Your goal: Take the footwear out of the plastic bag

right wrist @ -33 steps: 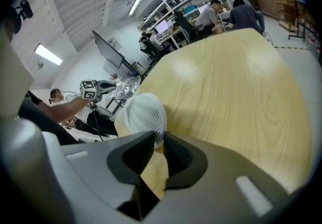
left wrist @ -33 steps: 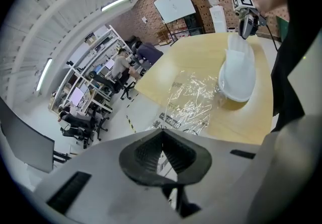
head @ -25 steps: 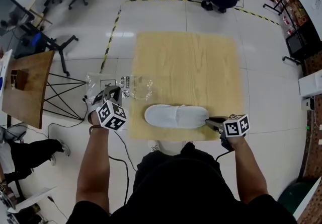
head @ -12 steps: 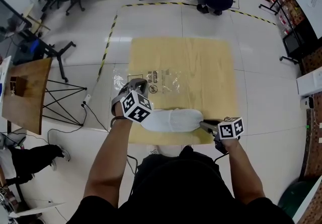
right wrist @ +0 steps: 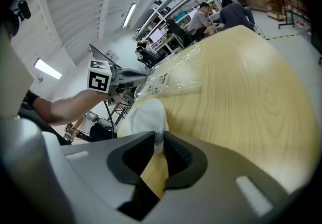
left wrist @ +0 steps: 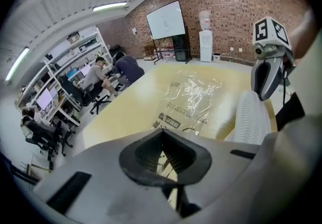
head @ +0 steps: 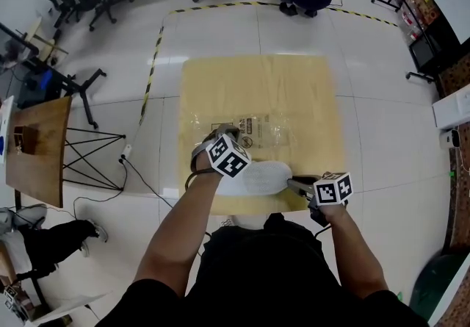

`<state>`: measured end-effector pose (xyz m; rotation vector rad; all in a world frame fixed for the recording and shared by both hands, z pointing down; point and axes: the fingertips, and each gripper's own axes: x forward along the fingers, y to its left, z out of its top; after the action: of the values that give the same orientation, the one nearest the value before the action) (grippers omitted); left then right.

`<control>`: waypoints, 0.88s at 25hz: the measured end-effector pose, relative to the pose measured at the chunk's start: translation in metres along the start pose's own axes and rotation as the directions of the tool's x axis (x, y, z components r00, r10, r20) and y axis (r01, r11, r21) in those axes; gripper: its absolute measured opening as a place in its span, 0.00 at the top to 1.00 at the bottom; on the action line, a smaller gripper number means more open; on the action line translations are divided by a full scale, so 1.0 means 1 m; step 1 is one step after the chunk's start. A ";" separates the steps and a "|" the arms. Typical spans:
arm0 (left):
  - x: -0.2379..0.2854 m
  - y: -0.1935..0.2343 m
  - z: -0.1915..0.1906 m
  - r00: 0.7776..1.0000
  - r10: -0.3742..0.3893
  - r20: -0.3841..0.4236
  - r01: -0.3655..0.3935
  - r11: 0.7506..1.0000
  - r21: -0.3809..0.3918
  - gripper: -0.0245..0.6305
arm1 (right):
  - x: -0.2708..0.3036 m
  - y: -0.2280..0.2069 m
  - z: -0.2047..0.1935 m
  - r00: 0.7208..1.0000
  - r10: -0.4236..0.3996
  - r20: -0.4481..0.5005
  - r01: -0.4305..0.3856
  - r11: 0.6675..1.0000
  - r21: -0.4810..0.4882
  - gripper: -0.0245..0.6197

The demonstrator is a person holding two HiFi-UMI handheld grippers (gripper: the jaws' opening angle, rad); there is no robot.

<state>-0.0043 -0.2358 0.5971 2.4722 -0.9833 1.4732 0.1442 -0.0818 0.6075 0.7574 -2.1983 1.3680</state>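
Head view: the slipper (head: 257,178) is already out, lying at the near edge of the desk (head: 294,90), with the empty bag (head: 261,129) just beyond it, so imo all that's left is letting go cleanly. Left gripper view: the left gripper (left wrist: 162,137) has its jaws clenched on the bag's edge, so I'd lay the bag flat before releasing. Right gripper view: the right gripper (right wrist: 158,140) pinches the slipper's end, so just open up without dragging it off the edge.

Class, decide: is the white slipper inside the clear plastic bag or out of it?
Out. The white slipper lies bare on the wooden board, the clear plastic bag flat beyond it.
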 end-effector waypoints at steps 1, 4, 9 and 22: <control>0.002 -0.002 -0.002 1.000 -0.013 -0.007 0.013 1.000 -0.021 0.95 | -0.001 -0.001 0.000 1.000 0.000 0.002 0.000 1.000 0.004 0.87; 0.007 -0.006 -0.004 0.999 -0.044 -0.002 0.044 0.998 -0.044 0.95 | -0.001 -0.001 -0.001 1.000 -0.003 0.011 0.003 1.000 0.011 0.87; 0.008 -0.012 0.001 0.992 -0.103 0.068 0.105 0.994 -0.035 0.86 | -0.001 -0.006 -0.002 0.997 -0.082 0.012 0.083 0.996 -0.036 0.83; -0.116 -0.027 0.002 0.897 -0.124 0.424 0.237 0.945 -0.226 0.94 | -0.082 0.085 0.025 0.811 -0.006 0.585 -0.131 0.973 0.192 0.75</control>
<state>-0.0245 -0.1601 0.5069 2.6202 -0.9021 0.7231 0.1486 -0.0560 0.4898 1.3539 -2.5605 1.5930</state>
